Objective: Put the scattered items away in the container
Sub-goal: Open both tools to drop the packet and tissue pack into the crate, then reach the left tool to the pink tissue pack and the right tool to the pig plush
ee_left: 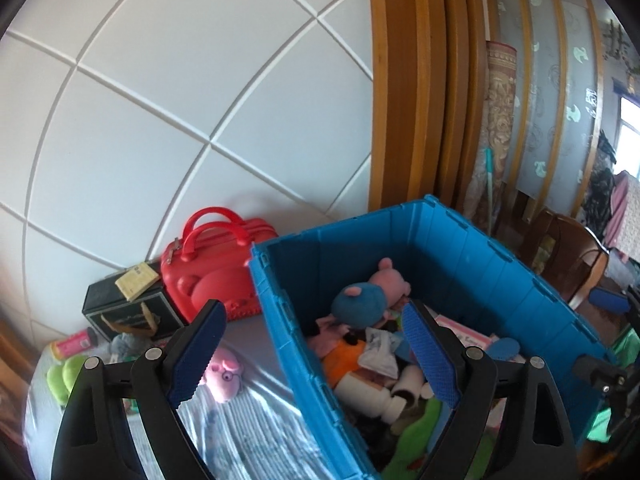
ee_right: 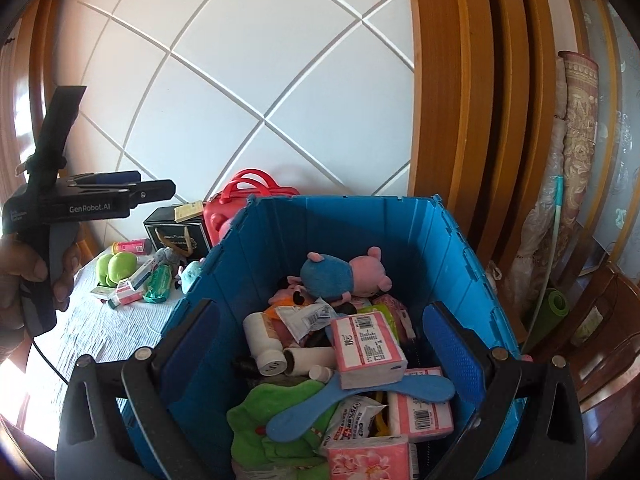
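Note:
The blue crate [ee_left: 460, 248] [ee_right: 340, 224] stands on the table and holds a blue-and-pink pig plush [ee_right: 340, 274], white bottles [ee_right: 266, 344], pink tissue packs [ee_right: 366, 346], a blue paddle [ee_right: 360, 400] and a green cloth [ee_right: 272, 428]. My left gripper [ee_left: 316, 352] is open and empty, hovering over the crate's left corner; a hand holds it up at the left in the right wrist view [ee_right: 156, 183]. My right gripper [ee_right: 322, 348] is open above the crate with nothing between its fingers. A pink pig plush [ee_left: 224, 372] lies on the table left of the crate.
Beyond the crate's left side sit a red case [ee_left: 216, 264], a black box [ee_left: 128, 312], a green plush [ee_right: 116, 266], a pink tube [ee_right: 132, 246], small boxes [ee_right: 132, 284] and a green packet [ee_right: 156, 290]. A white panelled wall is behind, a wooden frame [ee_right: 460, 100] at right.

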A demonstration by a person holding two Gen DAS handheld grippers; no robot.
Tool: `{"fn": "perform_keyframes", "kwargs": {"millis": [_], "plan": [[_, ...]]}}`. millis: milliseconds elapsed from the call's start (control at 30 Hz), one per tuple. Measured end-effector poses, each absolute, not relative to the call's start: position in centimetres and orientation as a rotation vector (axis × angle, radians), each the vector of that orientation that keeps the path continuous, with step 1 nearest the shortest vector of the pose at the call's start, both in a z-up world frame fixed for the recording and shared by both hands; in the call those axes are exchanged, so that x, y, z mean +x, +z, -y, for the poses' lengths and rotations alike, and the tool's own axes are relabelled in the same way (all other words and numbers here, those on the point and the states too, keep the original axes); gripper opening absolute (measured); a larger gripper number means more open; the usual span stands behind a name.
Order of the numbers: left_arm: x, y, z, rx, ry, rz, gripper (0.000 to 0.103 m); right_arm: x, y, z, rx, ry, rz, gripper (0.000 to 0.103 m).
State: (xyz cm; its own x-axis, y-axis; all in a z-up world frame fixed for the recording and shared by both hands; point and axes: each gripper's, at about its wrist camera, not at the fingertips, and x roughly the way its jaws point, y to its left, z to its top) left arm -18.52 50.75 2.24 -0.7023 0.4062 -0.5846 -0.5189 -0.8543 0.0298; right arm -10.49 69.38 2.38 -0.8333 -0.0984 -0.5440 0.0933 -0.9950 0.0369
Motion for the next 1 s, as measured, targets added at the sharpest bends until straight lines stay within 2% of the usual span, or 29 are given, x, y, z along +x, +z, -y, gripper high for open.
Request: {"fn": "perform_keyframes", "kwargs": {"millis": [500,700,1000], "plan": [[-18.3,-1.3,-26.8,-0.943,2.698,-0.129,0.090,-14.2,2.4,-50.7,0.829,-2.711,-0.123,0.103],[-19.1,-3.8,-17.2,-1.030,2.749,-0.057,0.090,-15.6,1.2,-42.2,0.867,-2.653,-0.176,0.103],[-20.4,-8.9,-6.8,-1.161,2.761,0.027,0.090,-17.5,-1.2,-32.2,0.920,-2.593,-0.238,0.103]]}}
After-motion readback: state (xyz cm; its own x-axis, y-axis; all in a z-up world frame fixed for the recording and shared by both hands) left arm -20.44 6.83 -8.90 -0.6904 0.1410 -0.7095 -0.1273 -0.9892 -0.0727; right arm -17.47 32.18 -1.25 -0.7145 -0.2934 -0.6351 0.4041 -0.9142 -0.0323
